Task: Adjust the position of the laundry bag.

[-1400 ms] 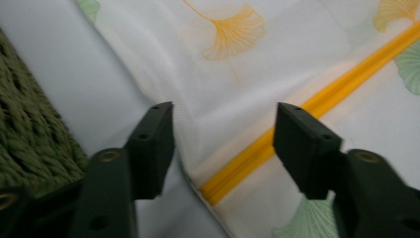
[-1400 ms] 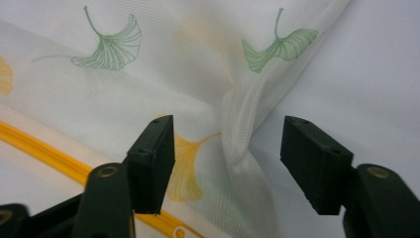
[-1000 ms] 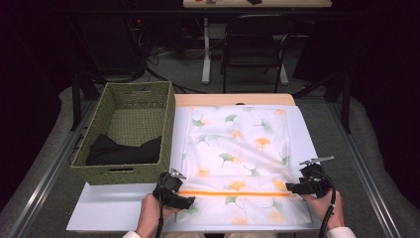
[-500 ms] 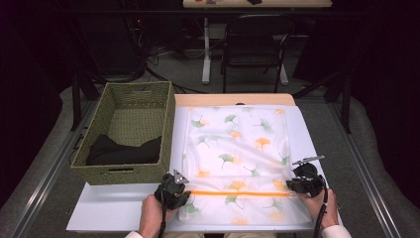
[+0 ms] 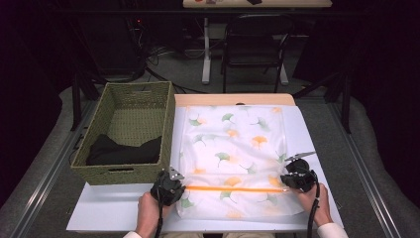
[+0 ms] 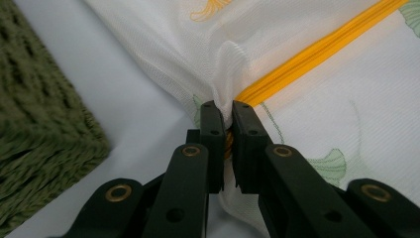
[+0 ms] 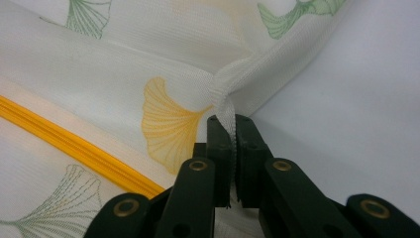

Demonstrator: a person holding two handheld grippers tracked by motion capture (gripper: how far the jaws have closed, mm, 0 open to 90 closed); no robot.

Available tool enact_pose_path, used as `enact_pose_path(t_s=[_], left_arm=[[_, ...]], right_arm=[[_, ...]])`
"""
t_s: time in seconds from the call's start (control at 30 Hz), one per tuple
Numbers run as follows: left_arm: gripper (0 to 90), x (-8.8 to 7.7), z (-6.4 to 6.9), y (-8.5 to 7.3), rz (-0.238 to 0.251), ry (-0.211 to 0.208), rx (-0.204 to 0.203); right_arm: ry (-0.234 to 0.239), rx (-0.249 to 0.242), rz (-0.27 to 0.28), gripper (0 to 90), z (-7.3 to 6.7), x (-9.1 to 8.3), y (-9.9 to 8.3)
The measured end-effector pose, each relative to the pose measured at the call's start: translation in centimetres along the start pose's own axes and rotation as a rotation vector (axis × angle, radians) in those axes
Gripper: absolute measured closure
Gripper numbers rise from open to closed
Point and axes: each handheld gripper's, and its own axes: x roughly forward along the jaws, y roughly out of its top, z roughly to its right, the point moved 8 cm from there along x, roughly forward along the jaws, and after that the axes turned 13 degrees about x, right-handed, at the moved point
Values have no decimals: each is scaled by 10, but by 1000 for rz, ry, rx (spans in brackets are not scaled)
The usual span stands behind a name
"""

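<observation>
- A white mesh bag [image 5: 233, 158] with ginkgo leaves and an orange zipper [image 5: 233, 189] lies flat on the white table [image 5: 99, 208], stretched between both grippers.
- The left gripper [image 5: 171, 184], jaws just closed, pinches the bag's left edge at the zipper end.
- The right gripper [image 5: 292, 179], jaws just closed, pinches the right edge.
- Both hands rest low, forearms pointing forward.
- A woven basket [image 5: 124, 173] sits just beyond the left gripper.

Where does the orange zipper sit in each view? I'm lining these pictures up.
High view: the orange zipper runs level between both grippers, near the table's front edge.
Left gripper view: orange zipper slants from the jaws to upper right.
Right gripper view: orange zipper slants from left edge toward the jaws.
Shared landmark: white ginkgo-print mesh bag.
</observation>
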Motion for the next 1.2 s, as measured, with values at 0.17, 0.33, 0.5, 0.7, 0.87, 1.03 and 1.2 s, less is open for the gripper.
enact_pose_path(t_s=[0.17, 0.33, 0.5, 0.7, 0.87, 1.03, 1.2], left_arm=[[847, -2, -10, -4, 10, 29, -36], [844, -2, -14, -7, 4, 34, -45], [824, -6, -12, -9, 5, 21, -45], [550, -16, -8, -11, 24, -6, -86], [458, -20, 1, -11, 24, -35, -90], [494, -19, -3, -20, 11, -52, -126], [585, -13, -6, -26, 30, -65, -156]], right_arm=[[1, -18, 5, 869, -9, 8, 11], [5, -41, 9, 869, -16, 12, 16], [28, -33, -35, 816, -16, 9, 11], [82, 17, -11, 545, -10, -9, 18], [72, 65, 27, 445, -5, -2, 35], [44, 96, -5, 506, 0, 17, 38], [37, 83, -10, 696, -2, 24, 40]])
